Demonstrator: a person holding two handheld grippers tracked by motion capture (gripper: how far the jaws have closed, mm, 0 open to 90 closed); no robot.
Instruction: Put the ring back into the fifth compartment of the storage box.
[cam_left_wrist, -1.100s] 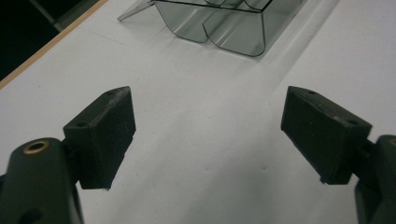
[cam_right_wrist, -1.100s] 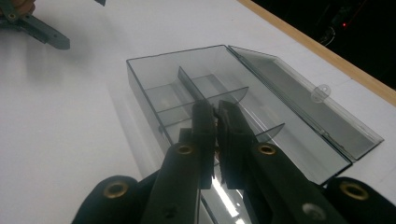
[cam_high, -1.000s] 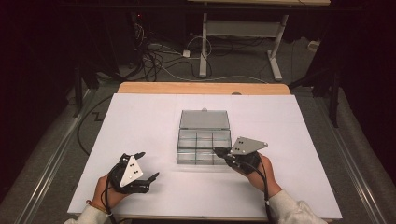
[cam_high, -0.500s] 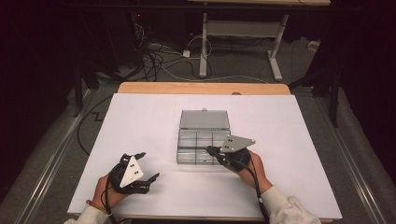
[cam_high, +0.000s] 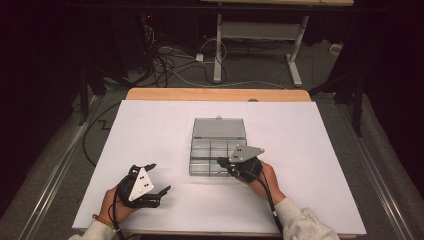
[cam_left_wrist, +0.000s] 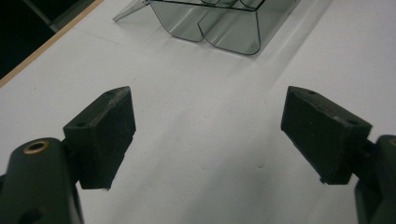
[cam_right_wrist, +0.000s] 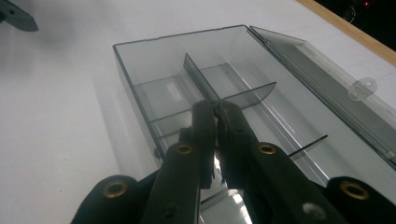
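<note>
We're nudging the clenched right gripper (cam_high: 223, 162) toward 10 o'clock over the box (cam_high: 216, 150), seemingly pinching a divider (cam_right_wrist: 201, 79); left gripper (cam_high: 159, 178) is idling, released.

grippers: 2 (cam_high: 158, 178) (cam_high: 223, 164) | compartment box (cam_high: 216, 149): 1 | table (cam_high: 310, 150): 1

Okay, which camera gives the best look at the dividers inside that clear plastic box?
The right gripper view: the dividers show close up, with the right gripper shut on one. The high view shows the whole clear box, its dividers small. The left gripper view catches just a corner of the box.
</note>
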